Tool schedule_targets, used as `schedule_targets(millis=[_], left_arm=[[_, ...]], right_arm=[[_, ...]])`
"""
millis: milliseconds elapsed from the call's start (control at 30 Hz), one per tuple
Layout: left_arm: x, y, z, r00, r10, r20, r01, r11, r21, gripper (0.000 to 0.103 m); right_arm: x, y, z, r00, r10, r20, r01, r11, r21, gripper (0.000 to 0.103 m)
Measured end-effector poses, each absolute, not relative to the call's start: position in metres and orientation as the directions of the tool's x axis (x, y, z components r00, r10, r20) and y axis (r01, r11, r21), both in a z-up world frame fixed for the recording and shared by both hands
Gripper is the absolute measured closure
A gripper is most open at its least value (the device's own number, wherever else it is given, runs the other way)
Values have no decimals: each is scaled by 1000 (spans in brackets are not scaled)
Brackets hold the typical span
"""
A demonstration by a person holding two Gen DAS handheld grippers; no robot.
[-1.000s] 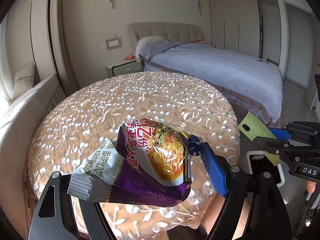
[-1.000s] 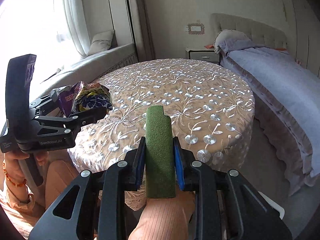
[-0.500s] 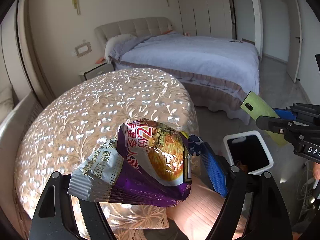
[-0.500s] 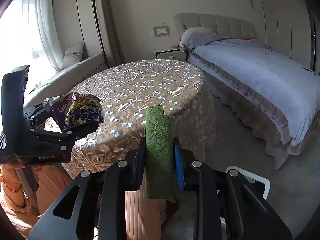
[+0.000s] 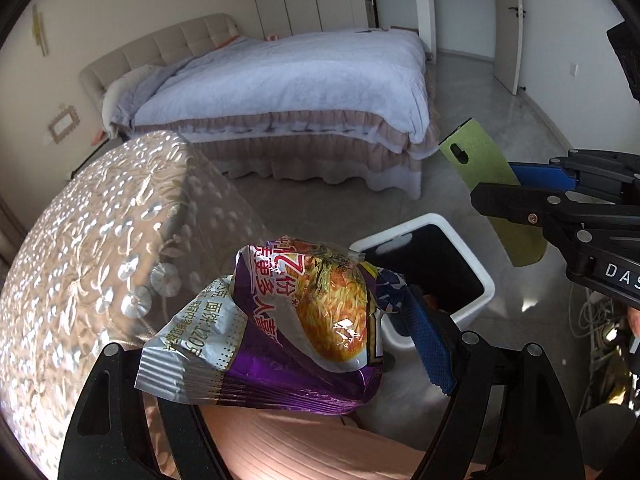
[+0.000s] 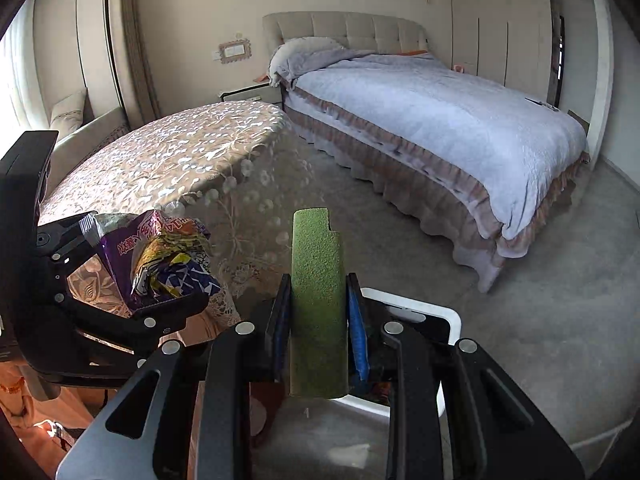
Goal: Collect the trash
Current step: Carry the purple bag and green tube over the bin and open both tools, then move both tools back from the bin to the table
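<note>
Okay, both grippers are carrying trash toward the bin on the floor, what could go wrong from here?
1. The noodle packet is bulky and crinkly in the left gripper; released off-centre, it could catch the white bin rim and land on the floor.
2. The green strip sticks far beyond the right gripper, so it might tip outside the opening.
3. The grippers are close together and could bump over the bin.

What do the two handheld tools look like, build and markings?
Both tools, left and right, are matte black plastic linkages with silver rivets, slotted finger arms and blue textured pads. The right one's side shows white lettering starting "DAS". The person wears ribbed salmon-pink clothing.
</note>
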State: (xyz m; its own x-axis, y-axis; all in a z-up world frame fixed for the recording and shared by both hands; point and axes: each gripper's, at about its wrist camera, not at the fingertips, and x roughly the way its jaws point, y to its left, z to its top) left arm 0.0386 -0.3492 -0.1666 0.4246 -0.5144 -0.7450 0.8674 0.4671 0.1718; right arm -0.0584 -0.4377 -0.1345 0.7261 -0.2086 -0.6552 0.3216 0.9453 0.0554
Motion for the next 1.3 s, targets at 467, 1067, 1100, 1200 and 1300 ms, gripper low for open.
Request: schedule_targets(millis=[467,1067,1100,1200,1300], left_arm=[[51,-449,-251,236,-445,-864,943,320,92,25],[36,-484,-320,159,-345,-925,975,200,93,5],[37,-483,-317,160,-351,-923,975,205,92,5],[38,-478,-302,184,-379,-907,970,220,105,5],[39,-468,-281,227,-412,-883,960,246,132,5]], right_arm=[[-48,-526,-214,602,-203,-772,457,880,125,76],[-52,-549,-287,411,-256,-875,542,840,9,5],[-52,-551,-288,413,-255,-874,542,840,11,5],[-54,-549,-281,432,-258,-864,540,841,19,5],[-54,-545,-269,462,-278,-842,538,843,17,5]])
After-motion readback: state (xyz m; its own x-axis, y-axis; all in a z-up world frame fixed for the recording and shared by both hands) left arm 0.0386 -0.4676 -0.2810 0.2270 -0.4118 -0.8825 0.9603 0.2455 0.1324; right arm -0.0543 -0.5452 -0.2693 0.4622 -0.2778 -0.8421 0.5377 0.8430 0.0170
